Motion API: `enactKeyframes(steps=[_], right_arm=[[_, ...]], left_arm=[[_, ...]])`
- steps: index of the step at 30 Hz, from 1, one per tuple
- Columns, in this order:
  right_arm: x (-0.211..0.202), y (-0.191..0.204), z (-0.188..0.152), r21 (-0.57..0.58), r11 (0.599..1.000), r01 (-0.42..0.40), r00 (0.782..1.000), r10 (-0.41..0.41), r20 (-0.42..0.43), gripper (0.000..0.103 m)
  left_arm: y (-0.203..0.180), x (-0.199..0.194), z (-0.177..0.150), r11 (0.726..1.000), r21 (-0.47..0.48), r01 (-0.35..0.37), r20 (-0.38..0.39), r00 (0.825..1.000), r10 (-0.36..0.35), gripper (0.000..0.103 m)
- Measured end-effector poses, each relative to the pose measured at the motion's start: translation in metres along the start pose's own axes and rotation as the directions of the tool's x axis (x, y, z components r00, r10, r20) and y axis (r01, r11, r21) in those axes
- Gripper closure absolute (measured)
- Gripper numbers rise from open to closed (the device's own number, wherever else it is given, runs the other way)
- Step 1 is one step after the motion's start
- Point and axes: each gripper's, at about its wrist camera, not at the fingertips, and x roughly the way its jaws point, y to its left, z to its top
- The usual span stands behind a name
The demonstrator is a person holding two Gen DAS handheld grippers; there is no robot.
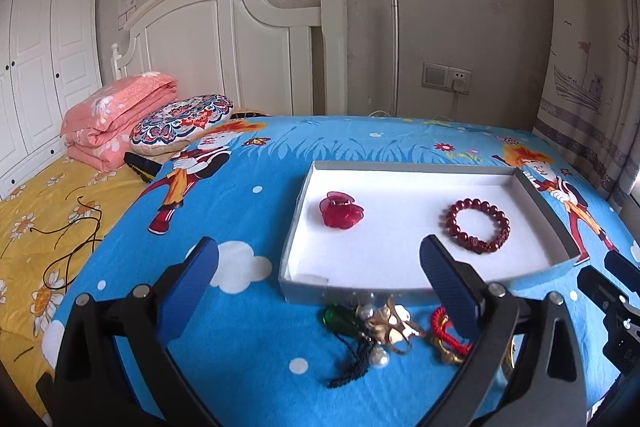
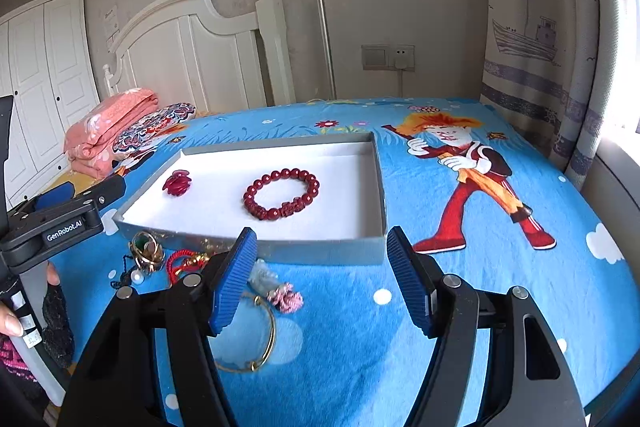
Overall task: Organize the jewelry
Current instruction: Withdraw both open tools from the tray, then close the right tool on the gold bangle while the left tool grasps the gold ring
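A shallow grey box [image 1: 548, 215] [image 2: 380, 187] with a white lining lies on the blue bedspread. Inside it are a red flower hair clip [image 1: 340, 214] [image 2: 177, 182] and a red bead bracelet [image 1: 477, 227] [image 2: 281, 194]. A heap of jewelry [image 1: 380, 327] [image 2: 160, 259] lies in front of the box: a green pendant on a dark cord, pearls, gold pieces, a red cord. A gold bangle [image 2: 260, 343] and a pink tassel [image 2: 286, 299] lie nearer the right gripper. My left gripper [image 1: 318, 291] is open above the heap, holding nothing. My right gripper [image 2: 318, 275] is open before the box, empty.
A folded pink quilt [image 1: 116, 119] and a patterned cushion [image 1: 182, 121] lie at the head of the bed by the white headboard [image 1: 224, 39]. A dark cord [image 1: 72, 247] lies on the yellow sheet. A curtain [image 2: 560, 47] hangs on the right. A person's hand [image 2: 12, 319] holds the left gripper's handle.
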Motion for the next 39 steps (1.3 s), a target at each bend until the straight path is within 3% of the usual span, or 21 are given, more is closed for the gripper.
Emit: enactKeyframes(steps=[7,12,14,16,27,29,32,39], right_arm=[[-0.007,0.014,-0.038,-0.022,0.999,-0.027,0.998,0.026,-0.066,0.039],[-0.014,0.029,-0.044,-0.068,0.996,-0.06,0.997,0.057,-0.048,0.038],[-0.012,0.033,-0.043,-0.072,0.995,-0.073,0.996,0.069,-0.056,0.033],[-0.007,0.036,-0.043,-0.079,0.993,-0.088,0.994,0.083,-0.071,0.025],[0.02,0.049,-0.043,-0.13,0.991,-0.042,0.992,0.026,-0.123,0.025],[0.021,0.05,-0.043,-0.139,0.99,-0.033,0.993,0.017,-0.116,0.028],[0.02,0.049,-0.043,-0.147,0.988,-0.039,0.994,0.024,-0.102,0.045],[0.013,0.042,-0.043,-0.127,0.991,-0.037,0.996,0.027,-0.083,0.047]], left_arm=[[0.001,-0.024,-0.041,1.0,0.018,0.01,-0.004,1.0,-0.01,0.005],[-0.003,-0.027,-0.066,0.999,0.052,0.006,-0.012,1.0,-0.005,0.005],[-0.004,-0.022,-0.074,0.998,0.064,0.006,-0.035,0.999,-0.004,0.005],[-0.002,-0.018,-0.077,0.998,0.059,0.007,-0.053,0.999,-0.004,0.005],[0.015,-0.004,-0.077,1.0,-0.004,0.024,-0.102,0.994,-0.024,0.005],[0.017,-0.002,-0.075,0.999,-0.013,0.031,-0.108,0.994,-0.032,0.005],[0.015,-0.001,-0.071,0.999,-0.017,0.042,-0.109,0.993,-0.043,0.005],[0.005,0.004,-0.062,0.997,-0.034,0.067,-0.117,0.991,-0.07,0.005]])
